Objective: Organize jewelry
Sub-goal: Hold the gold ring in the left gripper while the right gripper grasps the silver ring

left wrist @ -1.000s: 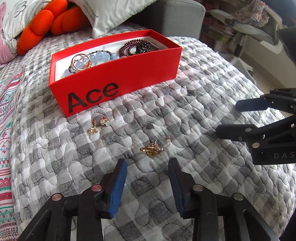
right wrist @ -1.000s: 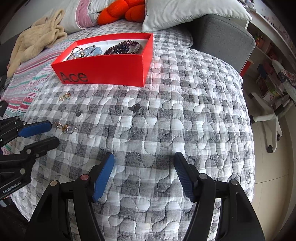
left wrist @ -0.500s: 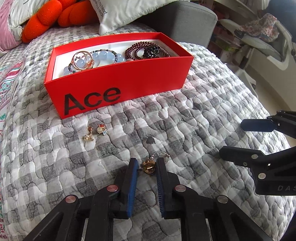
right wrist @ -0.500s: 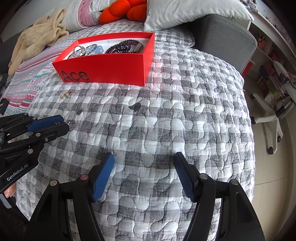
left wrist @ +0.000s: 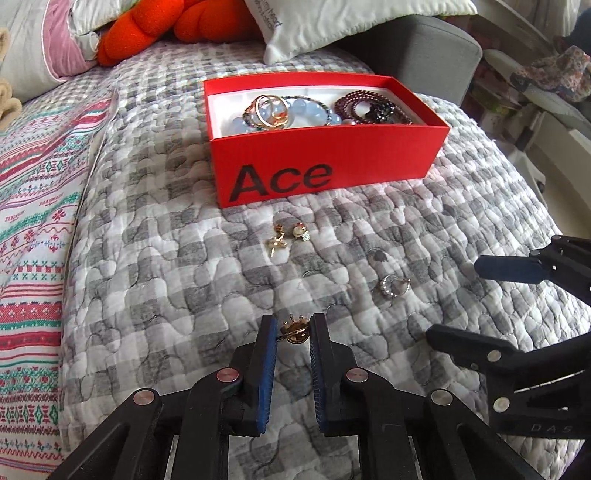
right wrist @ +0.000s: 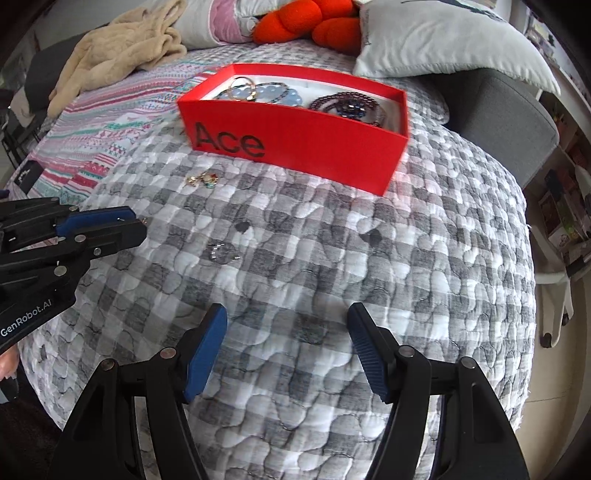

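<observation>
A small gold earring (left wrist: 293,331) is pinched between the blue pads of my left gripper (left wrist: 293,328), lifted just off the grey checked quilt (left wrist: 184,258). A silver beaded hoop earring (left wrist: 394,286) lies on the quilt ahead to the right, also seen as the silver hoop (right wrist: 221,253) in the right wrist view. A cluster of small gold earrings (left wrist: 288,236) rests in front of the red "Ace" box (left wrist: 325,173), which holds bead bracelets and gold rings. My right gripper (right wrist: 288,350) hovers open over bare quilt; the left gripper (right wrist: 133,225) shows at that view's left edge.
Pillows (left wrist: 332,26) and an orange plush (left wrist: 155,29) sit behind the box. A striped patterned blanket (left wrist: 33,206) covers the bed's left side, a beige garment (right wrist: 122,51) lies on it. A grey headboard (right wrist: 498,118) and the bed's edge are to the right.
My left gripper closed on the gold earring and lifted it away from the silver hoop, which stayed on the quilt. Both grippers shifted and rolled, so the box sits differently in view.
</observation>
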A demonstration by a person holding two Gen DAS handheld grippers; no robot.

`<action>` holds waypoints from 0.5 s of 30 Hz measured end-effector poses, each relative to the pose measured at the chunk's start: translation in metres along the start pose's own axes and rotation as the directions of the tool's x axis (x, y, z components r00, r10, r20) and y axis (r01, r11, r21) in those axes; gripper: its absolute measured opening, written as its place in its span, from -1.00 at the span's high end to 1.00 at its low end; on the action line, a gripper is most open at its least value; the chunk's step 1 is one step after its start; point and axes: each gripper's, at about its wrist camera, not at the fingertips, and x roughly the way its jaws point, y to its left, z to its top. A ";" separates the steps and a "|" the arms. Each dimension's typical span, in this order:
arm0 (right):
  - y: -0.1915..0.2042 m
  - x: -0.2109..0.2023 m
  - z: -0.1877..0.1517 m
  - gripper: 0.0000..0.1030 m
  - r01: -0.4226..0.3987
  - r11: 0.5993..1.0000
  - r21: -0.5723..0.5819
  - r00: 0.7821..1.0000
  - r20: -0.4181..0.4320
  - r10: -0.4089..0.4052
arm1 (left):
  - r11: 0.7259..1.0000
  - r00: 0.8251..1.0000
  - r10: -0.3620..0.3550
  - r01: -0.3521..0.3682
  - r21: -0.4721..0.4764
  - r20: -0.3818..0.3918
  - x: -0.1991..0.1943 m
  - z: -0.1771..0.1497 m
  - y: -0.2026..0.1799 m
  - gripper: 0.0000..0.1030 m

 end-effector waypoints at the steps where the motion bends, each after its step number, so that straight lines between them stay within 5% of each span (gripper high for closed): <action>1: 0.005 0.002 0.001 -0.37 0.005 1.000 -0.017 1.000 -0.001 -0.005 | 1.000 1.000 0.003 -0.003 -0.005 -0.004 -0.001 0.000 0.003 0.77; 8: 0.011 0.010 0.017 -0.24 -0.008 1.000 0.017 1.000 0.002 0.008 | 0.999 1.000 0.019 -0.020 -0.043 -0.017 -0.007 -0.005 0.018 0.77; 15: 0.025 0.015 0.026 0.27 -0.010 1.000 -0.008 1.000 0.024 0.010 | 0.997 1.000 0.013 -0.014 -0.069 -0.008 -0.013 -0.004 0.024 0.77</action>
